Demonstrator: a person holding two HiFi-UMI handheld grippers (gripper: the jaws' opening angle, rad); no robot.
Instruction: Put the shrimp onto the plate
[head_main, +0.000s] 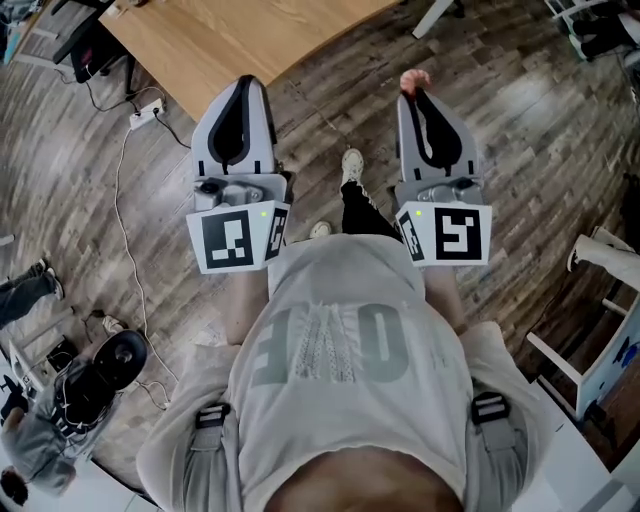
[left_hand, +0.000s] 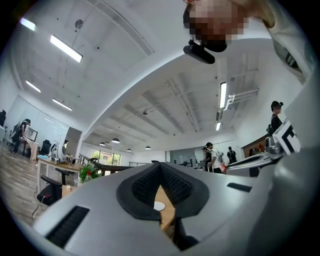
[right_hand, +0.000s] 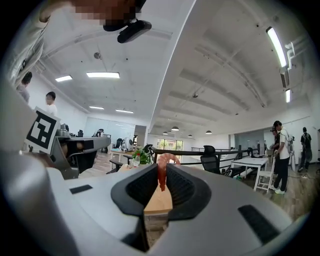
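A planked wood floor (head_main: 520, 120) stretches under me, cables (head_main: 120, 200) trailing across it at the left. The pale wooden table (head_main: 230, 35) stands ahead, its near corner pointing toward my left gripper (head_main: 243, 85). I hold both grippers out over the floor, short of the table's near edge.

The left gripper's jaws meet at the tips with nothing between them. Through the gap lower down, the left gripper view shows the tabletop and a small white disc (left_hand: 159, 205) that I take to be the plate, set in from the near edge.

My right gripper (head_main: 417, 97) is closed on the shrimp (right_hand: 161, 176). The pink body is pinched between the pad tips with its curled end poking above them. It is over the floor and not yet above the table.

The shrimp looks light, soft and a little slick, so I judge it will bend and slide rather than resist. A hard squeeze would crush it and a slack one would let it slip. The thick middle of the curl seems the best place to hold. The pads look to catch it just below that curl, so a steady, unhurried carry to the plate seems safest.
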